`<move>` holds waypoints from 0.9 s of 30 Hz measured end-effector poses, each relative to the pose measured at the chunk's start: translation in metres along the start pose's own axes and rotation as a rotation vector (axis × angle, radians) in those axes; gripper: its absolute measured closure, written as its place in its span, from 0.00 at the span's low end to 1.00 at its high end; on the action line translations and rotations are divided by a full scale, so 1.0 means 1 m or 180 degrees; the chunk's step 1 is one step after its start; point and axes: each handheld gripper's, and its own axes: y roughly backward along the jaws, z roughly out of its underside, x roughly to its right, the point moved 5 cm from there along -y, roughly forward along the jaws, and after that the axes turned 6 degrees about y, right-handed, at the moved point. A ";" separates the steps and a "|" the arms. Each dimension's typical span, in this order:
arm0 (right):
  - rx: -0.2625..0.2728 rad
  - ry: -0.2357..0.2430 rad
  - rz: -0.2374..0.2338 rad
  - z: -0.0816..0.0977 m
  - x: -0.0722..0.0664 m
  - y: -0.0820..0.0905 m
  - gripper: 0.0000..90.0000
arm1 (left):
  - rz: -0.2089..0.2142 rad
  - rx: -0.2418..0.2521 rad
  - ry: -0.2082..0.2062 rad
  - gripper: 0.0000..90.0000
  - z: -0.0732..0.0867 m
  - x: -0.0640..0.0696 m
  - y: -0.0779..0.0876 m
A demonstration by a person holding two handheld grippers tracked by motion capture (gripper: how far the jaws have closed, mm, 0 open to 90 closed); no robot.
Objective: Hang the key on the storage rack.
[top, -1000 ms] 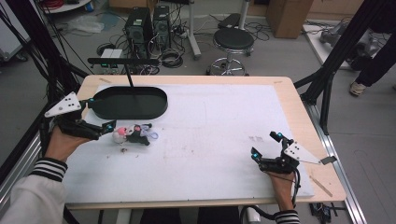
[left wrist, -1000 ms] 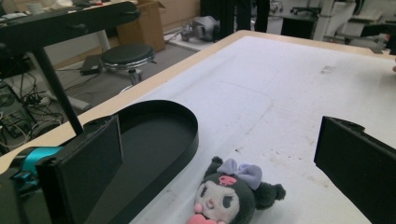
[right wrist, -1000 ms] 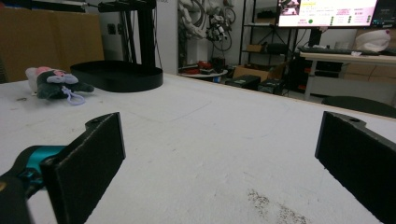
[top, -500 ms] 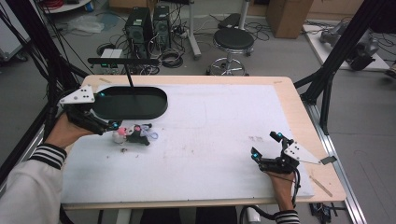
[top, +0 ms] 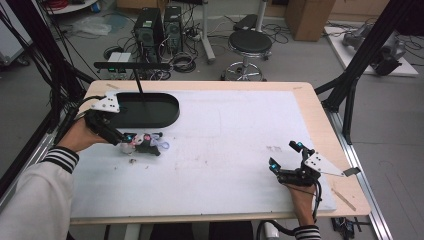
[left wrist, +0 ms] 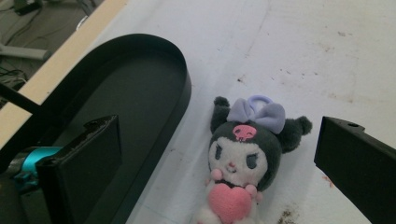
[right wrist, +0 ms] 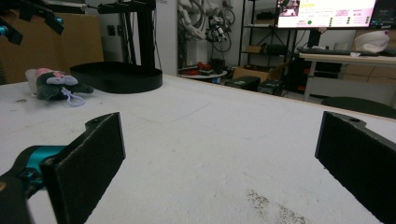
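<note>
The left gripper (top: 131, 140) is low at the far left, jaws wide apart. The right gripper (top: 285, 161) rests near right, also spread.

no legible text, monitor (right wrist: 327, 11) writing too small

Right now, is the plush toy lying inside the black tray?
No, the plush toy lies on the white table beside the black tray.

Even bright overhead light, soft shadows; high view slightly soft, near jaws blurred.
</note>
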 end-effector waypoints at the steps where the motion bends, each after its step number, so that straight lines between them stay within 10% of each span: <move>1: 0.0001 -0.0008 -0.0007 0.000 0.000 0.000 0.01 | 0.0006 -0.0033 -0.0019 0.02 0.001 0.000 -0.002; 27: 0.0018 -0.0028 -0.0001 0.000 0.000 0.001 0.01 | 0.0152 -0.1007 -0.0076 0.02 0.033 0.000 -0.041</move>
